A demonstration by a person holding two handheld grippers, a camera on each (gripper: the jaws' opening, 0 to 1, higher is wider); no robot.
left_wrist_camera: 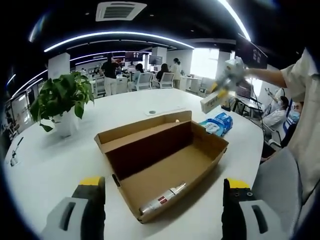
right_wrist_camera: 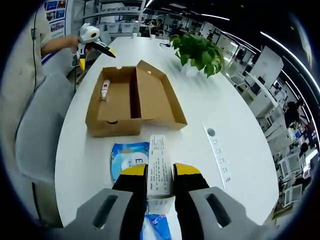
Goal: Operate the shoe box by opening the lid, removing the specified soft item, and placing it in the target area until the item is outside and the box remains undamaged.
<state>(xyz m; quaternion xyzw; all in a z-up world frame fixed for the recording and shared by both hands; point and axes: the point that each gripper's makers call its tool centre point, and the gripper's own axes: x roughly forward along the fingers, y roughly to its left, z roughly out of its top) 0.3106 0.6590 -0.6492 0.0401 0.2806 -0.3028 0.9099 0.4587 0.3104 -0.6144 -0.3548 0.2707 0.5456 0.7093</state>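
Now the right gripper [right_wrist_camera: 160, 175] squeezes a small white box [right_wrist_camera: 159, 162] over the blue pack [right_wrist_camera: 128, 159], away from the open shoe box [right_wrist_camera: 131, 102]; the left gripper [left_wrist_camera: 162, 192] gapes wide, empty.

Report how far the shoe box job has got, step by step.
Done: the shoe box lies open, lid folded back, looking undamaged. A blue soft pack already lies on the table outside it. In hand: the right gripper is shut on a white carton, held above the table. The left gripper hangs open before the box. Left: set the carton down; a tube remains inside the box.
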